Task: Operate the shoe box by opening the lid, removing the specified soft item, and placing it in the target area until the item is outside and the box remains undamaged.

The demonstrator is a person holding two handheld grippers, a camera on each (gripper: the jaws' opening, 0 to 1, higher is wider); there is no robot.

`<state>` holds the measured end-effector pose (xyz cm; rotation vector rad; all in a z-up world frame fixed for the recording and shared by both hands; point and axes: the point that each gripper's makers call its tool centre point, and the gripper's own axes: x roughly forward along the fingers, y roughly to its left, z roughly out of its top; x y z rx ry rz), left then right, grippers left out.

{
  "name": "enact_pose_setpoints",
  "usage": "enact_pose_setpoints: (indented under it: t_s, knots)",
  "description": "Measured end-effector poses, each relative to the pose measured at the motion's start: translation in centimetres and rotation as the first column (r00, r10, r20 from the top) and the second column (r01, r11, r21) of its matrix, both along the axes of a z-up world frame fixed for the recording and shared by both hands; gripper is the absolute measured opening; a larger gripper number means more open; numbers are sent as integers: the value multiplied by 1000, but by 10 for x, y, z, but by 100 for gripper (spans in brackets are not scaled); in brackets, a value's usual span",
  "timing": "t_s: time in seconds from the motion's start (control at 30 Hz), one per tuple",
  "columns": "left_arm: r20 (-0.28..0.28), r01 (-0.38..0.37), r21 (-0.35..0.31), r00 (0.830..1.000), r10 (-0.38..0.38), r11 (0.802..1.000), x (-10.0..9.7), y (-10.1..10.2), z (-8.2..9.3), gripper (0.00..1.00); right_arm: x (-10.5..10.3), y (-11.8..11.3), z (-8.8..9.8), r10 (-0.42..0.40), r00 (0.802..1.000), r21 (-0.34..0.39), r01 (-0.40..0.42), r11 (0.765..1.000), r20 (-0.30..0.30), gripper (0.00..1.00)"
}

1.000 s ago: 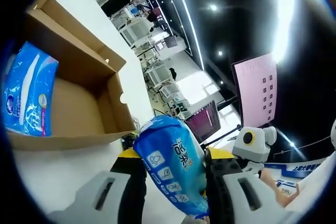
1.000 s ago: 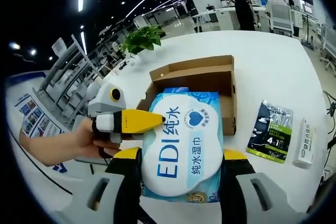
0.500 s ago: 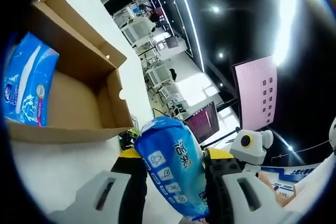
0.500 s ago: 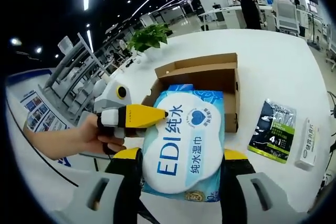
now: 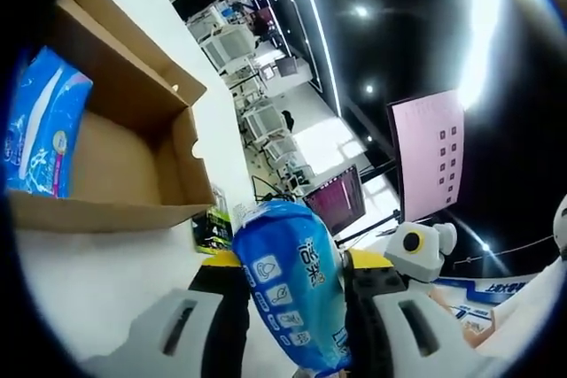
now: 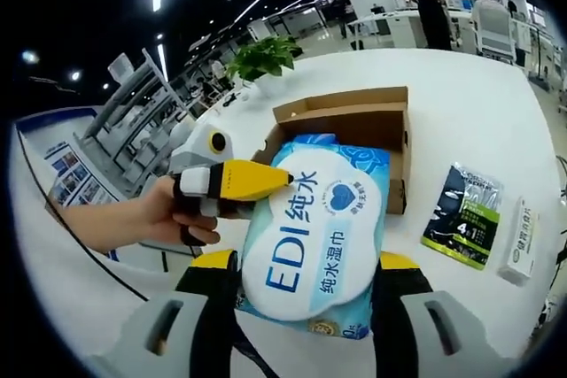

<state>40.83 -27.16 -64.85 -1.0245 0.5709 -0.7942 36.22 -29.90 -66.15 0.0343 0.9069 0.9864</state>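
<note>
Right gripper [image 6: 306, 285], lower centre, clamps the wipes pack [image 6: 314, 241] in front of the open box [image 6: 354, 121]. Left gripper [image 5: 288, 294] grips the same pack's end [image 5: 288, 281]; box [image 5: 133, 130] upper left.

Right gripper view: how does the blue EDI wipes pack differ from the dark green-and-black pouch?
The blue-and-white soft wipes pack is gripped between the right gripper's jaws, off the table; the dark green-and-black pouch lies flat, untouched, on the white table. The pack has large blue lettering; the pouch small print. Both are soft packets outside the brown cardboard box.
</note>
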Motion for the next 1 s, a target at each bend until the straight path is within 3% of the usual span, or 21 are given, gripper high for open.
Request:
enact_pose_setpoints:
  t_s: [1.0]
  knots:
    - [10, 125, 1, 992, -125, 992, -7, -45, 0, 38, -14, -38, -8, -190, 982, -8, 190, 982, -1, 55]
